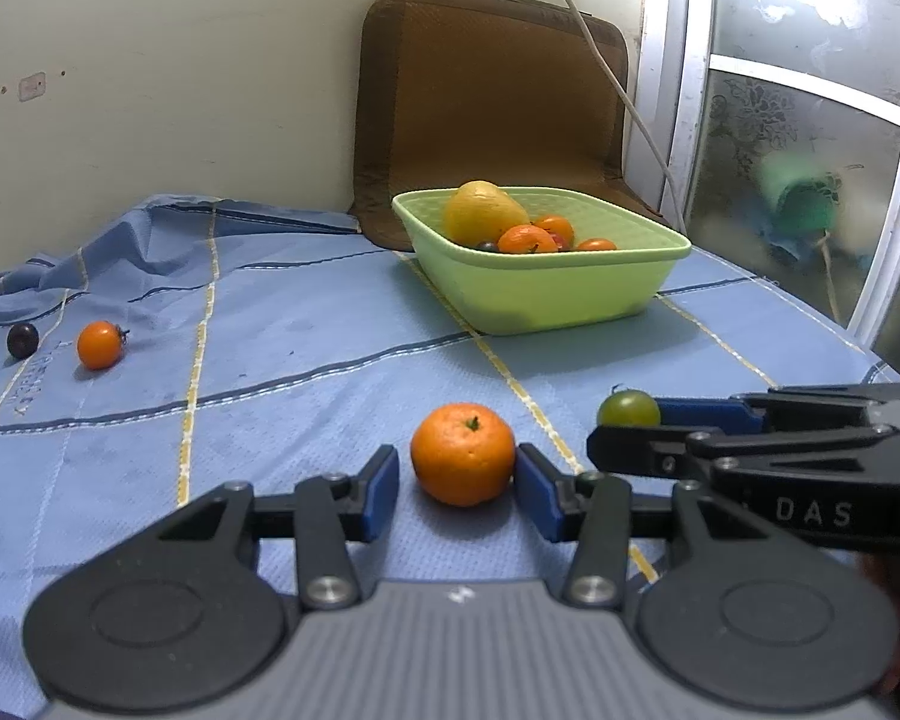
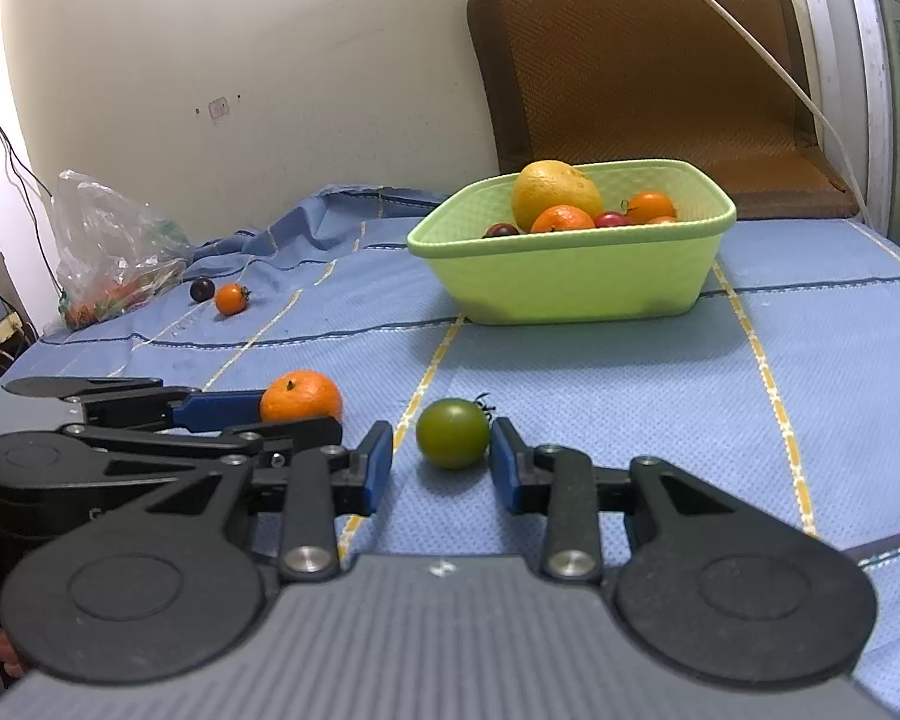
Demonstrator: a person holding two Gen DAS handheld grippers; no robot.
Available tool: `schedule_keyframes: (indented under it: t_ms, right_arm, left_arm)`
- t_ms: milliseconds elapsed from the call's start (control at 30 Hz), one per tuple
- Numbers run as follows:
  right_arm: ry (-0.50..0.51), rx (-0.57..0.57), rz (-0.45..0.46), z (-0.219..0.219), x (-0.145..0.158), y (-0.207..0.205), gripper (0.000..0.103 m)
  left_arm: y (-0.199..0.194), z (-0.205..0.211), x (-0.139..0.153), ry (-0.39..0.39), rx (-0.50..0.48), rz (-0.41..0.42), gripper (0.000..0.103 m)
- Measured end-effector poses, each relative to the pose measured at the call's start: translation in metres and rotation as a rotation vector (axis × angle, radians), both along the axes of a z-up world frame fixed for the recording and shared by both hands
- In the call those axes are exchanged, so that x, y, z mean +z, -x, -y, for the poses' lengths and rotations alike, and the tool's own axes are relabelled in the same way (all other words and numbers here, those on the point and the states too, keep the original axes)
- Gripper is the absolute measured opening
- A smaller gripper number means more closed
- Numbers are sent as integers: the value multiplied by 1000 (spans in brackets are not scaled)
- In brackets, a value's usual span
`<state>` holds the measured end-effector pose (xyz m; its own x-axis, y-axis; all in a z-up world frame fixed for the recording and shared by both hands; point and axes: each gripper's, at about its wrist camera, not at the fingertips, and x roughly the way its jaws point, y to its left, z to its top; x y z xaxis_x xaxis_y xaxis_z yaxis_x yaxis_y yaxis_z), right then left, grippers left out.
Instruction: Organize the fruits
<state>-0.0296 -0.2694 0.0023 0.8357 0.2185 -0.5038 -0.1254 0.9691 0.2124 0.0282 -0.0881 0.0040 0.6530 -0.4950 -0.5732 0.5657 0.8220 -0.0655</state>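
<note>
1. A green basin stood well ahead of both claws and already held a large yellow fruit, a few small orange ones and some dark or red ones, so part of the sorting looked done.
2. Four fruits lay loose on the blue cloth that covered the tabletop: a mandarin, a green tomato, a small orange tomato and a dark round fruit.
3. The left claw was part open with the mandarin between its blue pads; the pad to its right seemed to touch the peel, while a gap showed on the other side, so it had no firm hold yet.
4. The right claw was also part open around the green tomato, which sat on the cloth with a clear gap at one pad and a slim one at the other.
5. The two claws sat just beside each other, so lifting together risked a bump.
6. Ahead of them the cloth lay flat and bare up to the basin, a clear path.
7. The other two fruits lay far off to the left of the left claw, near rumpled folds of cloth by the wall.
8. Right of the right claw, the tabletop edge curved away near a window frame.
</note>
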Motion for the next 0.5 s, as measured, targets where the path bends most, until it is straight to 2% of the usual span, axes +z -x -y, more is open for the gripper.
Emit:
schedule_keyframes:
  t_ms: [500]
  right_arm:
    - [27, -12, 0, -3, 0, 0, 39]
  left_arm:
    - [0, -1, 0, 1, 0, 0, 45]
